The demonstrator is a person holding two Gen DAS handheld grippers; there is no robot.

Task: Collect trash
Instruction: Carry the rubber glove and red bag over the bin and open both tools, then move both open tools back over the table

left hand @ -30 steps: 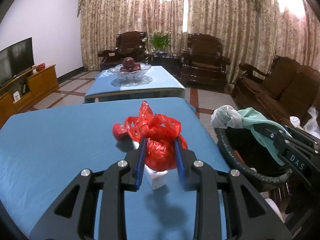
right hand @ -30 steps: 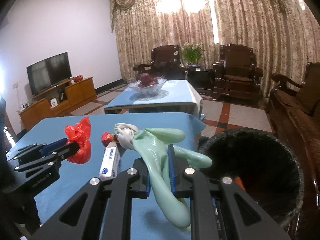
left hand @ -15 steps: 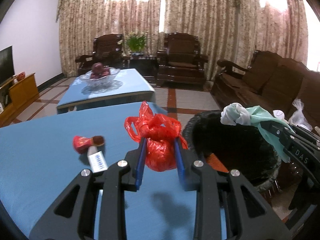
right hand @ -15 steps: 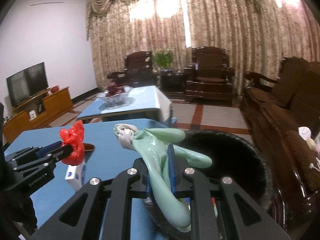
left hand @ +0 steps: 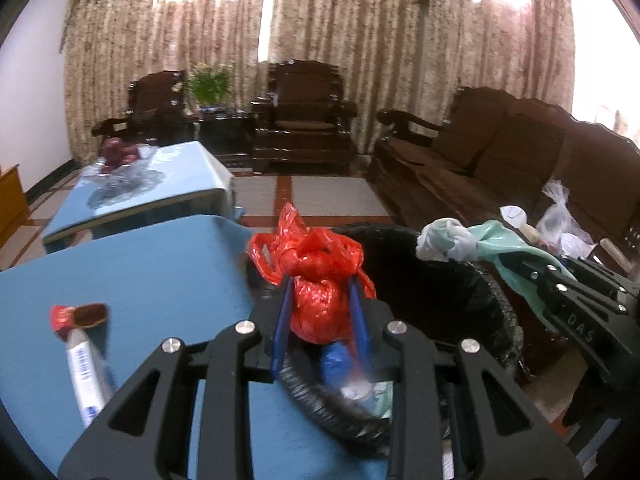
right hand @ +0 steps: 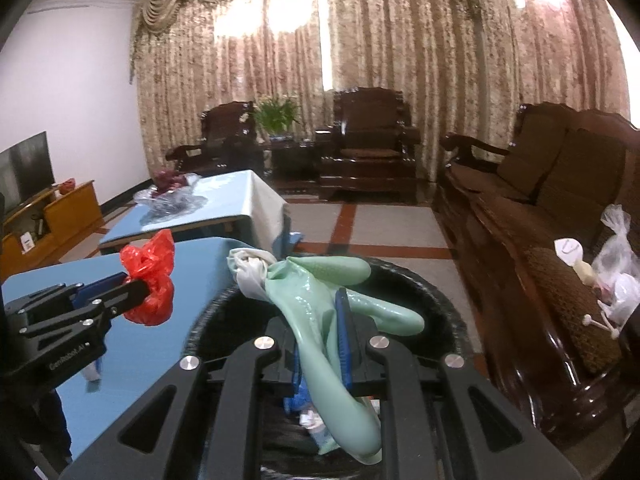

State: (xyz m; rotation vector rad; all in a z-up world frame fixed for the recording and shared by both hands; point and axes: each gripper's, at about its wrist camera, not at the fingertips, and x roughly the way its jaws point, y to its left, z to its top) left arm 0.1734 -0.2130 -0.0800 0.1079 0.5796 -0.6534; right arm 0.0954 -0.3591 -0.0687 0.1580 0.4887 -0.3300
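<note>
Over the rim of the black bin (left hand: 472,304) beside the blue table (left hand: 152,276), we see both grippers carrying rubbish. The left gripper (left hand: 320,300) has its blue fingers (left hand: 281,320) closed narrow on a knotted red plastic bag (left hand: 316,280), which hangs just at the table's edge above the near side of the bin. The right gripper (right hand: 324,332) pinches a pale green rubber glove (right hand: 320,320) between its fingers; the glove's cuff, stuffed with a grey-white wad (right hand: 250,272), sticks up ahead, and its limp end droops over the bin's mouth. Inside the bin we make out a blue scrap and some paper, blurred. On the table a white tube (left hand: 84,376) and a small red wrapper (left hand: 76,316) lie touching each other, to the left of the red bag.
</note>
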